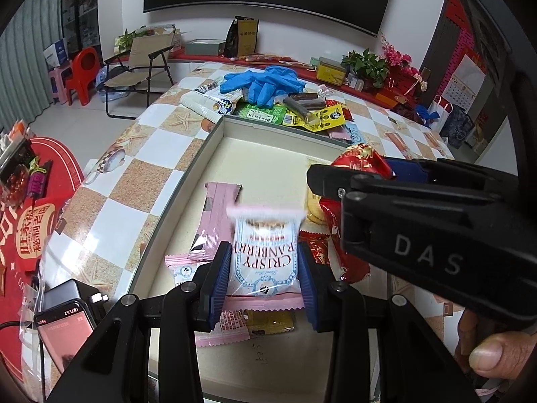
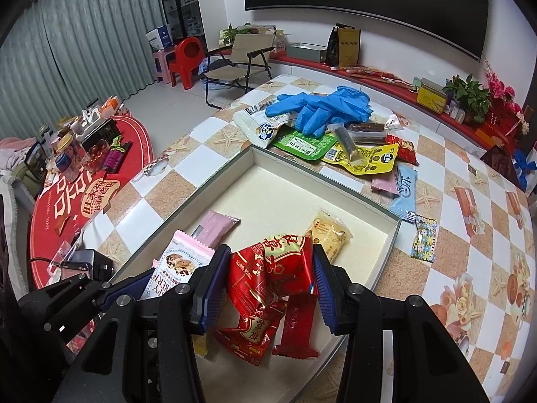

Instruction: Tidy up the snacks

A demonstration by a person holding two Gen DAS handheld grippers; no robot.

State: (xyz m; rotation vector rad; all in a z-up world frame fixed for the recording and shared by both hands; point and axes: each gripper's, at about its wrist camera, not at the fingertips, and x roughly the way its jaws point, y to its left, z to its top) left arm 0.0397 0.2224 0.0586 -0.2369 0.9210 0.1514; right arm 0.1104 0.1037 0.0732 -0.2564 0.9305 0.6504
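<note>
Holding both loads over the tray (image 2: 386,216), I judge the step as placing. My left tongs (image 1: 265,263) grip the cranberry crisp packet (image 1: 265,255); my right tongs (image 2: 272,280) grip a red snack packet (image 2: 272,268). Next move, as I judge it: lower each and let go. The far half of the tray floor is bare; the near half holds packets. More snacks wait on the counter (image 2: 470,268) beyond the far wall, under blue gloves (image 2: 322,105).
</note>
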